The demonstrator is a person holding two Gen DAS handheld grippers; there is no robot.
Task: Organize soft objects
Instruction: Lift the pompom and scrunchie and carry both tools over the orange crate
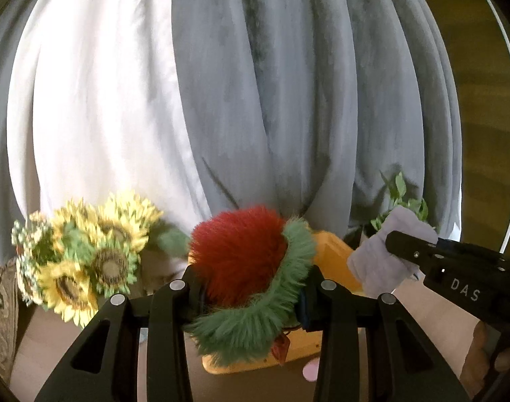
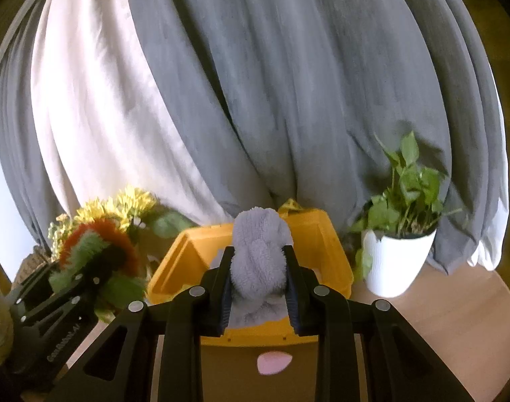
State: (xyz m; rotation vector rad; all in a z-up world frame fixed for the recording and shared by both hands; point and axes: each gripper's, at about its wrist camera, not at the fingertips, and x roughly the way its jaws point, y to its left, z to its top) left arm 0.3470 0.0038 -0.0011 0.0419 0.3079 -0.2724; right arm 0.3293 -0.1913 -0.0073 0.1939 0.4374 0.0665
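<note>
The left gripper (image 1: 251,288) jaws squeeze a fluffy red-and-green toy (image 1: 241,268). The right gripper (image 2: 258,284) jaws squeeze a soft grey toy (image 2: 258,254), above the yellow bin (image 2: 335,261) at 12 o'clock. Both toys look light and squishy; hold their middles.

Both wrist views face curtain (image 1: 288,100) (shared), close above yellow bin (image 2: 321,234).

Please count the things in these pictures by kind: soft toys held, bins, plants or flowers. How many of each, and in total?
Soft toys held: 2, red-green furry toy and lilac fleece toy
Bins: 1, yellow bin
Plants or flowers: 2, sunflower bunch and potted plant
Total: 5
</note>
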